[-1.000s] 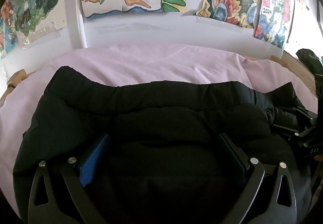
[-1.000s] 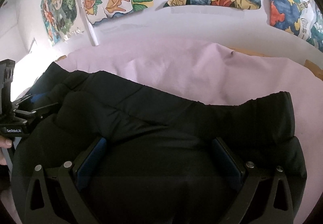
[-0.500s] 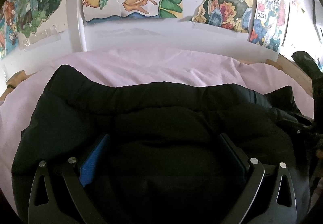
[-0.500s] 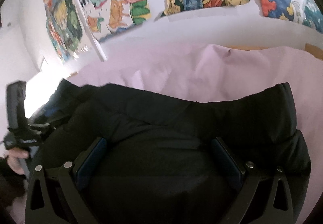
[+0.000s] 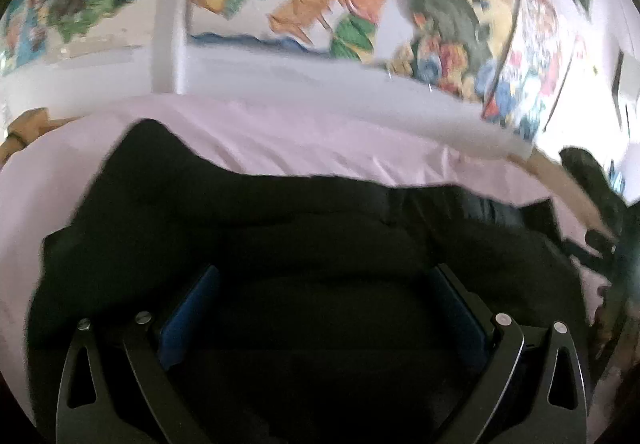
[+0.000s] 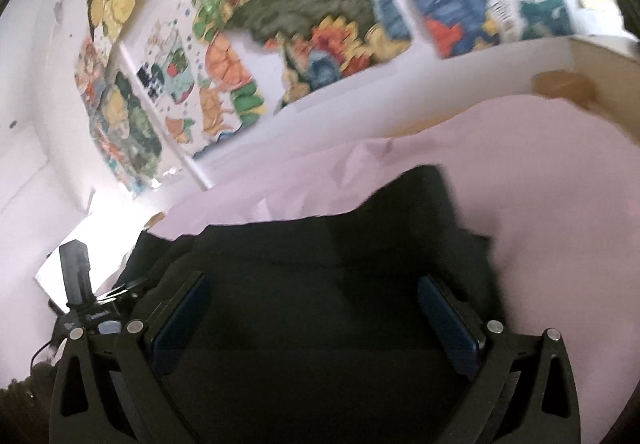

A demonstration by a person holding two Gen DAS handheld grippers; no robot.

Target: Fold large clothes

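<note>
— Pink bedsheet (image 5: 304, 140) fills the middle of both views, and behind it a white wall carries a row of bright drawings (image 5: 320, 4). What lies on the sheet?

— One black padded garment (image 5: 280, 228), spread across the lower half of each picture. In the left wrist view its far edge runs from about ten o'clock, where a corner stands up, across to three o'clock. In the right wrist view its edge peaks near twelve o'clock of the fingers and drops away toward four o'clock.

— And the left gripper (image 5: 320, 308)?

— Its two fingers stand wide apart, blue pads (image 5: 188, 316) facing inward, with a mound of the black fabric bulging between them. I cannot tell whether the pads press the cloth or only straddle it.

— The right gripper (image 6: 314, 312)?

— Same picture: jaws spread, blue pad (image 6: 444, 324) on each side, dark fabric filling the gap and lying under both fingers. Whether it pinches anything is not clear either.

— Do the tools see each other?

— Yes. In the right wrist view the other handheld device sits at about eight o'clock, at the garment's left edge. In the left wrist view a dark blurred shape at three o'clock is too smeared to name. Both frames are motion-blurred, the wall most of all.

— Anything else?

— A wooden bed frame (image 6: 600, 80) shows at two o'clock in the right view.
</note>
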